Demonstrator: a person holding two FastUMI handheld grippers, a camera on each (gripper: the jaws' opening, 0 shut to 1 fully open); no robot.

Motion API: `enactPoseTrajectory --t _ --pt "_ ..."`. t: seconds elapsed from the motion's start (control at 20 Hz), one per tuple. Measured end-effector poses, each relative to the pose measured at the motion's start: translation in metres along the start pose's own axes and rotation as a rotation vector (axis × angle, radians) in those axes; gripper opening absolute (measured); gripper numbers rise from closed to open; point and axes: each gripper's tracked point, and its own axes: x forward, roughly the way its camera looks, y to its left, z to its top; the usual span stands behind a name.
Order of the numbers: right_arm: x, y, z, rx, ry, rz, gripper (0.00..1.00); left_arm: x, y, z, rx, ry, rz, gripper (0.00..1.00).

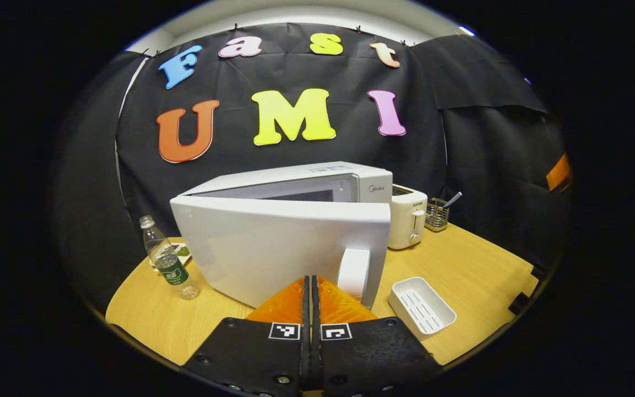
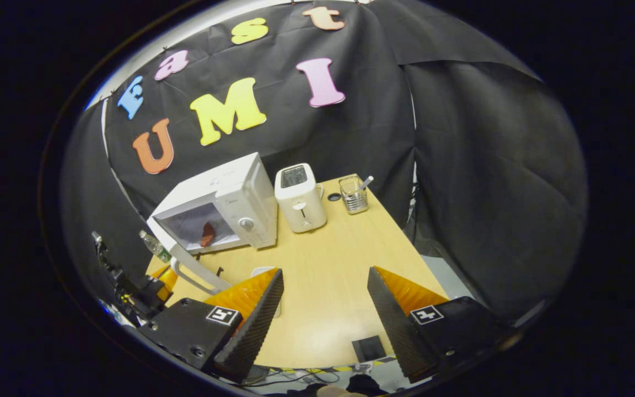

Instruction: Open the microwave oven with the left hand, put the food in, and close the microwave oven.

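Note:
The white microwave [image 1: 373,187] stands on the wooden table with its door [image 1: 273,248] swung partly open toward me. My left gripper [image 1: 311,280] is shut with nothing between its fingers, its tips right at the door's outer face, just left of the white handle [image 1: 353,273]. In the right gripper view the microwave [image 2: 251,193] shows its cavity, with a reddish-brown piece of food [image 2: 207,234] inside. The door handle [image 2: 193,278] sticks out toward the left gripper [image 2: 159,280]. My right gripper [image 2: 325,273] hovers wide open and empty above the table's middle.
A white toaster [image 1: 408,218] [image 2: 300,198] stands right of the microwave, a wire basket [image 1: 437,214] [image 2: 354,194] beyond it. A white ridged tray [image 1: 422,306] lies near the door's free end. A water bottle [image 1: 168,259] [image 2: 155,248] stands left of the microwave.

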Motion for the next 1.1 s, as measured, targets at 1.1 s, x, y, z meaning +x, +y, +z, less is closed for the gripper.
enactPoseTrajectory --t 1.1 --pt "0.073 -0.025 0.02 0.028 0.068 0.018 0.98 0.136 -0.024 0.022 -0.023 0.018 0.003 0.0"
